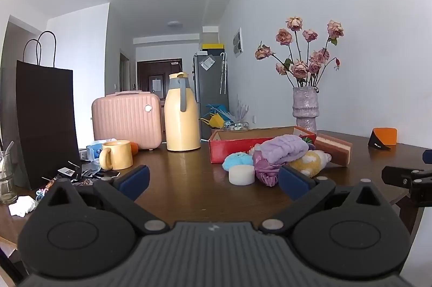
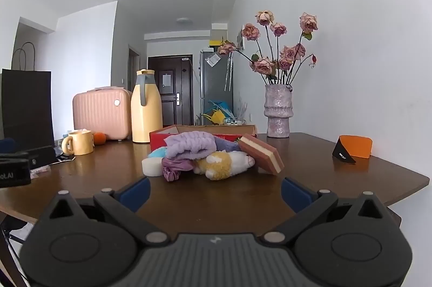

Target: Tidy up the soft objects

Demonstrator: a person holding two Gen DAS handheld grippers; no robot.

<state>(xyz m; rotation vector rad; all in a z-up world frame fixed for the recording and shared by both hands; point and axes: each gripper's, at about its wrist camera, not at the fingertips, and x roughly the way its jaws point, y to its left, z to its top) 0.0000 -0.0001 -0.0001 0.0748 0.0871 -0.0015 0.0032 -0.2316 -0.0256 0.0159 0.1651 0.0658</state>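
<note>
While both tongs, left gripper (image 1: 213, 181) and right gripper (image 2: 214, 191), gape empty: careless grab into soft pile (image 2: 199, 156) may topple leaning sponge (image 2: 260, 157).

Before us: bare dark wooden tabletop (image 2: 216, 195), passable up to the heap of soft toys and cloths (image 2: 205, 160); behind it, red cardboard box (image 2: 159, 139) blocks.

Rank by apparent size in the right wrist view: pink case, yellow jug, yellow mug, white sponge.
1. Pink case and yellow jug: alike, so unranked.
2. Yellow mug.
3. White sponge, though it lies nearer the camera.
</note>
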